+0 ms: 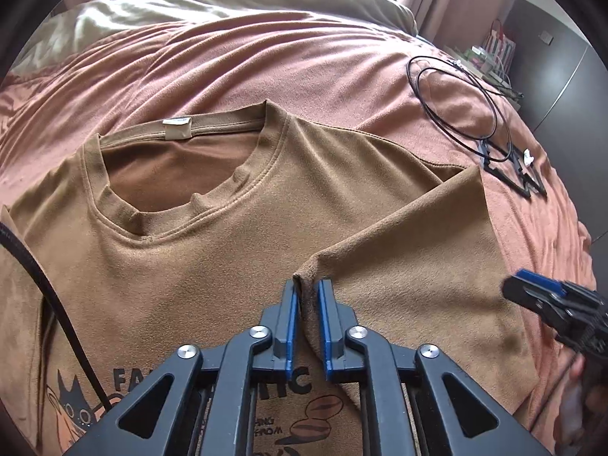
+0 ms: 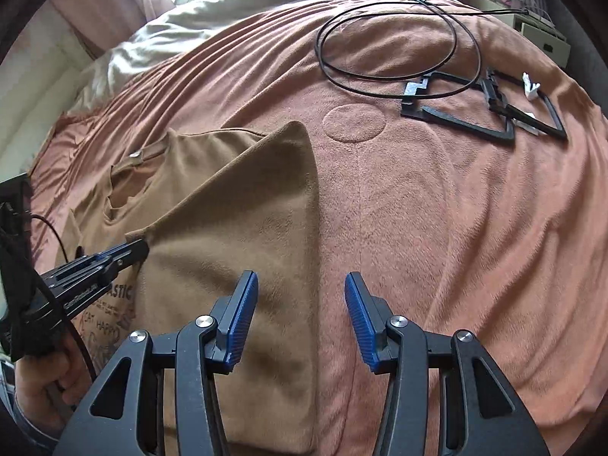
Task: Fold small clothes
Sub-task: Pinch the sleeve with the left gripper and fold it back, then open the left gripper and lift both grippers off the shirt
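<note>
A brown T-shirt lies face up on the pink bedspread, collar away from me, with a printed graphic near its lower part. My left gripper is shut on the edge of the shirt's right sleeve, which is folded in over the body. In the right wrist view the left gripper pinches that folded sleeve. My right gripper is open and empty, hovering over the folded edge and the bedspread. It shows at the right edge of the left wrist view.
A coiled black cable and black frame pieces lie on the bedspread at the far right. A beige duvet is bunched at the head of the bed. A black cable crosses the shirt's left side.
</note>
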The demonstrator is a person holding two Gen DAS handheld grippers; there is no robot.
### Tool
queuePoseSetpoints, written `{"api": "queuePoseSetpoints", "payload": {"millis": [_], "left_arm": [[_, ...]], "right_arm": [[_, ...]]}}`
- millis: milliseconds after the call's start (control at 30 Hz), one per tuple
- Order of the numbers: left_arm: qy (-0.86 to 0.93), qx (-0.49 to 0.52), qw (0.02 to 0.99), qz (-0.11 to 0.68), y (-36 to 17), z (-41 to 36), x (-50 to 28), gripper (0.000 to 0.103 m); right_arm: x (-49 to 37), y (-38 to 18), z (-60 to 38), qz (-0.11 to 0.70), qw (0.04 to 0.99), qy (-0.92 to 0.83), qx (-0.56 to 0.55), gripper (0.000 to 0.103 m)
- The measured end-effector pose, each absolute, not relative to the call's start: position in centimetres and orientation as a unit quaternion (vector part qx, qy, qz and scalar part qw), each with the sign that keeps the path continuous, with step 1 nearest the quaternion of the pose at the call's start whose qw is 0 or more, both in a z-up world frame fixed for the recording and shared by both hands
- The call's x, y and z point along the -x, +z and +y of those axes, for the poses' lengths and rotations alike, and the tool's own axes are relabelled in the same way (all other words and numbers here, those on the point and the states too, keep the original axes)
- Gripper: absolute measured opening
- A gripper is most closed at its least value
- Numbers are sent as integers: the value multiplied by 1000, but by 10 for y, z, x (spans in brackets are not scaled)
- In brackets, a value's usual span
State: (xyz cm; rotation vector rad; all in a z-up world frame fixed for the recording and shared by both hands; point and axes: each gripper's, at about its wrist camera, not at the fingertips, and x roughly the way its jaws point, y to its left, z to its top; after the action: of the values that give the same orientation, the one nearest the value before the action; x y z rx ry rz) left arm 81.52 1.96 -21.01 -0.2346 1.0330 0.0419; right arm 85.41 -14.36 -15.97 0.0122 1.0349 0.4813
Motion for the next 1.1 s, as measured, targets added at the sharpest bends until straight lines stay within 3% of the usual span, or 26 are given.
{"api": "queuePoseSetpoints", "payload": {"millis": [67,433,667,767,867,933,1100], "left_arm": [[25,110,865,489,-209,25,-812,22],[19,111,867,485,-199,53,-796,22],[24,117,872,474,-182,71,-768,24],[29,123,876,466,-171,76,-746,42],[28,125,881,456,-158,77,-719,51],[28,123,883,453,-147,77,-698,57],[23,113,889,443,-122,74,-646,80]], "right_arm": [[-868,-164,-133,498,838,223,-1,45],[-938,-177,-93,488,858,156,40,45],[-938,-167,-85,478,866,133,55,45],[-908,-153,-89,473,866,158,46,45],[-868,-139,-91,463,868,174,48,47],[-840,-132,-95,460,868,179,44,66],[-772,-118,-107,451,871,193,32,81]]}}
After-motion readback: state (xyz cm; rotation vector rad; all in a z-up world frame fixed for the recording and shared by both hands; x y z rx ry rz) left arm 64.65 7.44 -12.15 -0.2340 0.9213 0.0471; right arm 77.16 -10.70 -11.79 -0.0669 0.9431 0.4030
